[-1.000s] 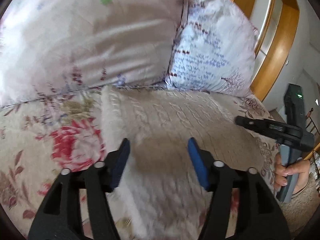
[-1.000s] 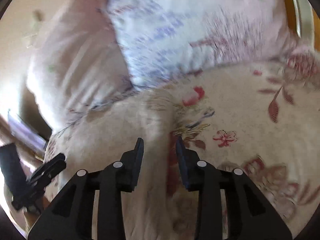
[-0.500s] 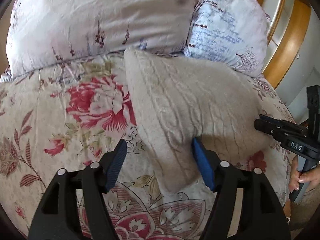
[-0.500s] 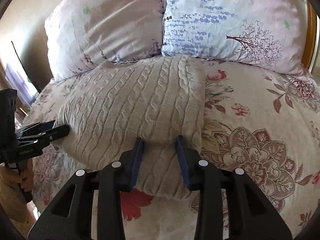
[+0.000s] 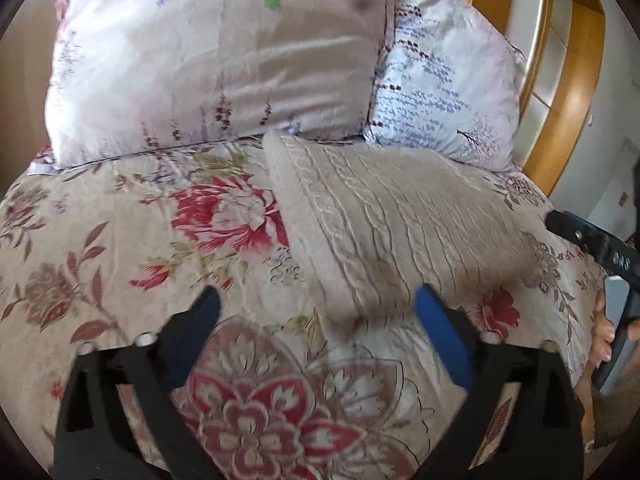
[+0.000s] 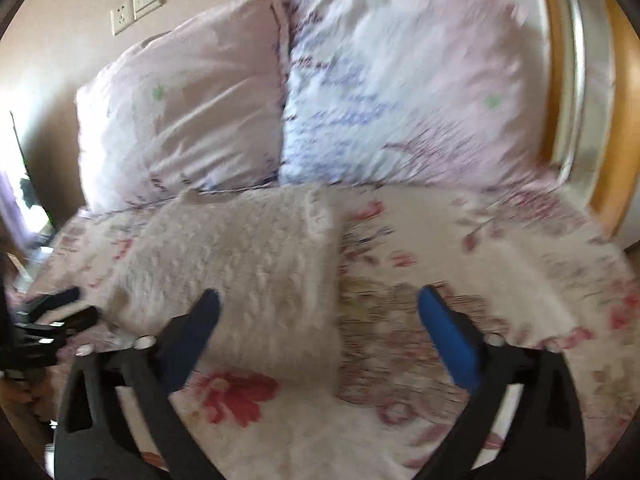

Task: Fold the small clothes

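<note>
Left gripper (image 5: pixel 318 312) fingers spreading wide, nothing pinched (sweater's near corner between the tips, untouched). Right gripper (image 6: pixel 318 312) same: opening, clear of the knit. Folded cream cable-knit sweater (image 5: pixel 396 224) flat on floral bed (image 5: pixel 120 240), just before two pillows (image 5: pixel 224 60).

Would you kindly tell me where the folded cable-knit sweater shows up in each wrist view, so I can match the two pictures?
Left wrist view: the cable-knit sweater lies right of centre on the floral bedspread, its near corner reaching between the open jaws.
Right wrist view: the sweater lies left of centre, blurred, above the left jaw.
Shared landmark: the blue-printed pillow behind the sweater.
</note>
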{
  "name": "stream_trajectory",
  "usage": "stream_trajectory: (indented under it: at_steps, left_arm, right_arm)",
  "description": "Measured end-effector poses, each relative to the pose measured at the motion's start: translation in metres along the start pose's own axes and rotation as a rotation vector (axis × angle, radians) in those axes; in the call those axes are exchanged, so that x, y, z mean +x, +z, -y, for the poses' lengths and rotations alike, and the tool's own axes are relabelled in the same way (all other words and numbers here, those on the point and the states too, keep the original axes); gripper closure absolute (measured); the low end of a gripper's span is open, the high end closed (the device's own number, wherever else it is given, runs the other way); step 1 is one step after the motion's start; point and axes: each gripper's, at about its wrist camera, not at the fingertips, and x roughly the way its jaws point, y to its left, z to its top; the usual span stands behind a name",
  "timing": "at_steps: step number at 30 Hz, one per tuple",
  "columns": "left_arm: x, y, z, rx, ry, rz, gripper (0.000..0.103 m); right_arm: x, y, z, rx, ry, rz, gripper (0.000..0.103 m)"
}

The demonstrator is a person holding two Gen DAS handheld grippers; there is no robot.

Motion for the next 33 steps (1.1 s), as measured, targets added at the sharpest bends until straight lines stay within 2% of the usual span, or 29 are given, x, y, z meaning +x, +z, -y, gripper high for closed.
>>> stream_trajectory:
  at_steps: [1, 4, 10, 12, 19, 24, 28, 33]
  left_arm:
    - [-0.002, -0.001, 0.001, -0.004, -0.004, 0.0, 0.002]
    - [0.001, -0.005, 0.007, -0.025, 0.006, -0.043, 0.002]
    - [0.014, -0.016, 0.021, 0.005, 0.122, -0.12, 0.002]
    - [0.015, -0.018, 0.022, 0.006, 0.123, -0.125, 0.002]
    - [0.025, -0.022, 0.031, 0.01, 0.128, -0.166, 0.002]
    - [0.035, -0.024, 0.037, 0.024, 0.155, -0.202, 0.002]
    - [0.038, -0.026, 0.041, 0.042, 0.183, -0.207, 0.002]
    - [0.04, -0.025, 0.04, 0.04, 0.186, -0.202, 0.002]
  right_arm:
    - [-0.005, -0.005, -0.005, -0.025, -0.041, 0.018, 0.001]
    - [-0.008, -0.015, -0.012, -0.048, -0.095, 0.006, 0.001]
    - [0.002, -0.033, -0.016, 0.011, 0.01, -0.092, 0.001]
    - [0.006, -0.036, -0.02, 0.018, 0.026, -0.11, 0.001]
    - [0.013, -0.046, -0.042, -0.037, 0.004, -0.149, 0.001]
    - [0.027, -0.053, -0.048, -0.019, 0.008, -0.224, 0.001]
    - [0.036, -0.058, -0.047, 0.001, 0.004, -0.271, 0.001]
    - [0.04, -0.059, -0.052, -0.031, -0.028, -0.284, 0.001]
